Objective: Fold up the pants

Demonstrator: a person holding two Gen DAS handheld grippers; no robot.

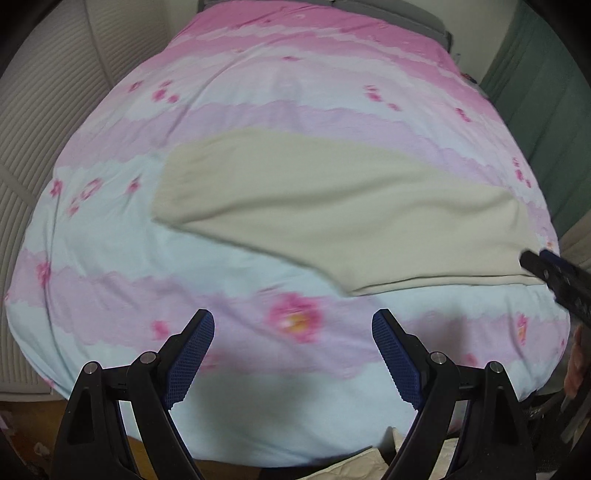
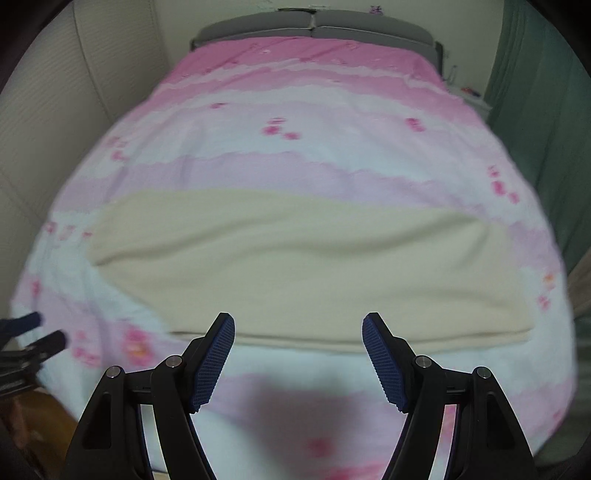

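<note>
Cream pants (image 1: 332, 206) lie flat across the pink and pale blue floral bed cover (image 1: 110, 258), folded lengthwise, with the narrow end to the left. My left gripper (image 1: 293, 317) hovers open over the near part of the bed, with nothing between its blue pads. It stays short of the pants' near edge. In the right wrist view the same pants (image 2: 295, 258) fill the middle. My right gripper (image 2: 299, 319) is open and empty just in front of their near folded edge. The right gripper's tip (image 1: 554, 273) shows at the far right, the left gripper's fingers (image 2: 37, 332) at the far left.
A grey headboard (image 2: 314, 26) closes the far end of the bed. A green curtain (image 2: 535, 110) hangs on the right and a cream ribbed panel (image 1: 37, 129) stands on the left. A hand (image 1: 576, 362) shows at the right edge. Brown floor (image 1: 22, 424) lies below the bed's near corner.
</note>
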